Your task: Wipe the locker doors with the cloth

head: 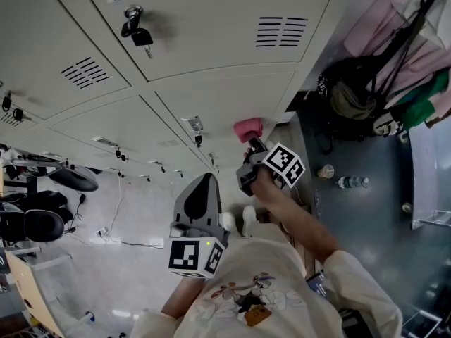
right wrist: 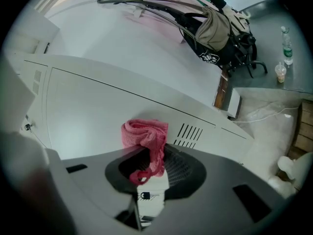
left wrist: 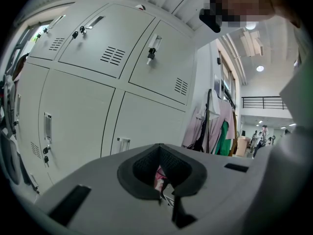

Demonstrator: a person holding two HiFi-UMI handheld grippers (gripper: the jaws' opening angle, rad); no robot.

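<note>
Left gripper (head: pixel 208 182): held low and back from the locker doors (head: pixel 211 20), marker cube toward the person. In its own view the left gripper (left wrist: pixel 161 173) has its jaws drawn narrow, only a thin slit between the dark pads. Nothing is clamped; a sliver of pink shows through the slit, source unclear. Ahead of and above its tips are pale grey locker doors (left wrist: pixel 83 116), and a key (left wrist: pixel 150 55) hangs from a lock on an upper door. To the right past its tips, hanging clothes (left wrist: pixel 217 126) in pink and green. Right gripper (head: pixel 252 145): forward of the left one and nearer the lockers, held in the person's hand (head: pixel 264 185). Its jaws are clamped on the pink cloth (head: pixel 248 128), which sticks out past the tips as a bunched wad. Right gripper view: the right gripper (right wrist: pixel 146 168) pinches the lower folds of the cloth (right wrist: pixel 144 133) between its pads. The free wad beyond the tips lies against a flat door panel (right wrist: pixel 98 111), just left of that door's vent slots (right wrist: pixel 188 133). A small key shows through the gap below the pinch. To the right of this gripper, past the end of the locker bank, are dark bags (head: pixel 349 94) and hanging clothes (head: pixel 394 20). On the floor there stand a cup (head: pixel 325 170) and a bottle (head: pixel 352 182), close together and well apart from both grippers.
</note>
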